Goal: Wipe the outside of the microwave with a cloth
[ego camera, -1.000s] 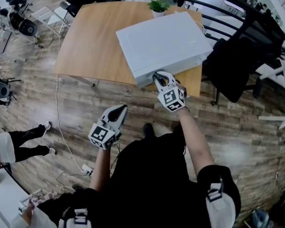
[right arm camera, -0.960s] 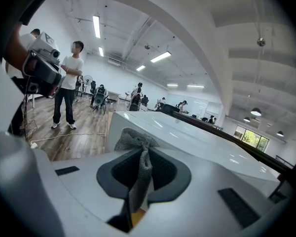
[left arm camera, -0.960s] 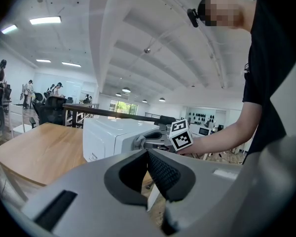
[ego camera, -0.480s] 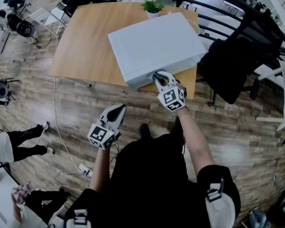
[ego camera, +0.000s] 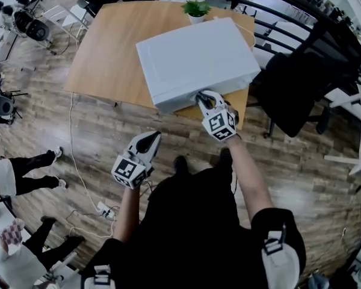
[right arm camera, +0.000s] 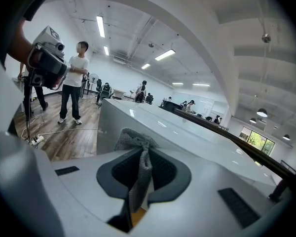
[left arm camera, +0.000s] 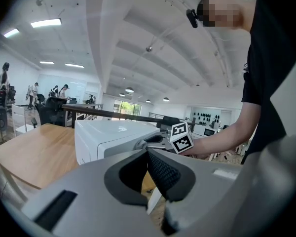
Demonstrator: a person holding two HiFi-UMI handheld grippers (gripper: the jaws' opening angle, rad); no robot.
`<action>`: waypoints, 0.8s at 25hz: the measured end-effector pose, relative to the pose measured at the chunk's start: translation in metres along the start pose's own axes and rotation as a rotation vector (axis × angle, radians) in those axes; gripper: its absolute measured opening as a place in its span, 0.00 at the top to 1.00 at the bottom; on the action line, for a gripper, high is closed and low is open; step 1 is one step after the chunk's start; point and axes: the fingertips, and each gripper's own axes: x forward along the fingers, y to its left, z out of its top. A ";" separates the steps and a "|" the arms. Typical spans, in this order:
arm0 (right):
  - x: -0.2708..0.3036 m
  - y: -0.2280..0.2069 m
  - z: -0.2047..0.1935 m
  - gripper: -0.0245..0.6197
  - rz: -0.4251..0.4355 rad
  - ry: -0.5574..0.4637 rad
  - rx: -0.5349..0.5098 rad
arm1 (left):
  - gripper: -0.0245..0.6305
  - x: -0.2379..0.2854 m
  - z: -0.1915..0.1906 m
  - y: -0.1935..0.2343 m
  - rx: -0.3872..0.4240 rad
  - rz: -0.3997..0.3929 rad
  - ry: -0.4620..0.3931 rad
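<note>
Between the jaws of the right gripper (right arm camera: 140, 158) hangs a grey cloth (right arm camera: 136, 144). The jaws are closed tight on it, and its bunched end pokes out past the tips. Just ahead of those tips is the near side wall of the white microwave (ego camera: 192, 56), and the cloth seems to touch it near the corner. That fits a wiping stroke along this face, with the pinch keeping the cloth from slipping. The left gripper (ego camera: 148, 139) hangs below and well short of the microwave. Its jaws are closed on nothing, so it is probably just kept out of the way. There is one microwave, one cloth and two grippers. One desk (ego camera: 108, 53) carries the microwave, with one small plant (ego camera: 196, 7) beyond it.
</note>
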 end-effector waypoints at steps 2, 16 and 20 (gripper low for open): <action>-0.003 -0.006 -0.002 0.91 0.000 0.003 -0.001 | 0.96 0.003 0.002 -0.002 -0.001 0.006 -0.002; -0.029 -0.057 -0.028 0.91 -0.016 0.026 -0.017 | 0.96 0.036 0.017 -0.027 0.008 0.021 -0.042; -0.035 -0.072 -0.040 0.91 -0.035 0.030 -0.010 | 0.96 0.043 0.018 -0.031 0.009 0.034 -0.043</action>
